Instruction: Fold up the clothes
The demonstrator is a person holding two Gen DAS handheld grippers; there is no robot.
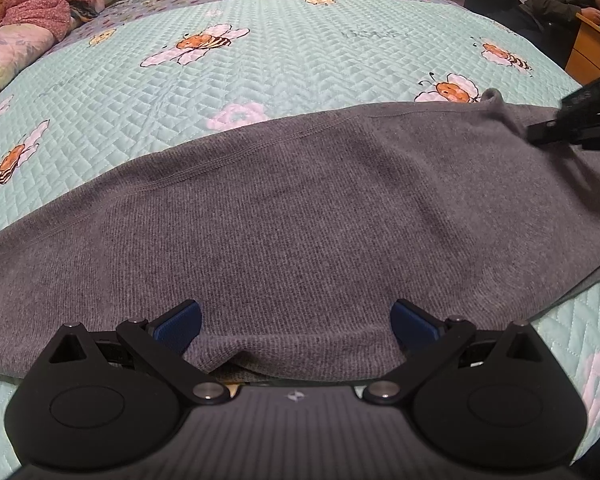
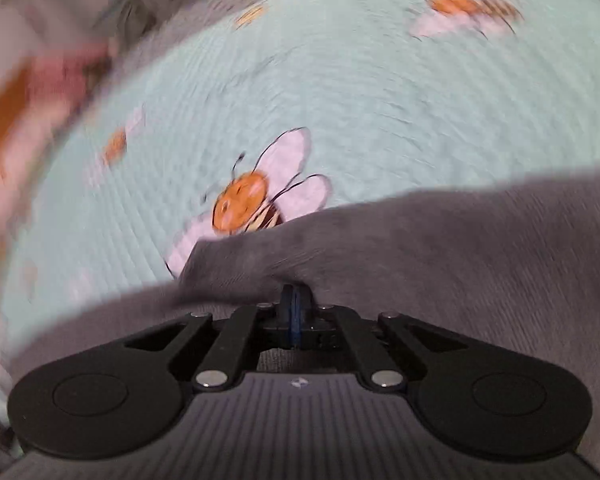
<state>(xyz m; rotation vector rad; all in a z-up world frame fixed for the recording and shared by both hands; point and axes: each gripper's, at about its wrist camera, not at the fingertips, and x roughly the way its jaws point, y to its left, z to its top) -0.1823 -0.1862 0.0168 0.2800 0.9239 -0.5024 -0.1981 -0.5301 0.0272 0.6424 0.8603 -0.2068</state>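
My left gripper (image 1: 296, 322) is matte black, with two round-lobed side plates, slim link bars on silver pivot pins, blue textured pads (image 1: 179, 326) on its fingers, and a ribbed grey body carrying a small pale logo. My right gripper (image 2: 294, 300) is built the same.

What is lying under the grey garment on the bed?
The grey garment lies on the mint bee-print quilt, which shows all around it. Whatever else might be beneath the cloth is covered and cannot be seen.
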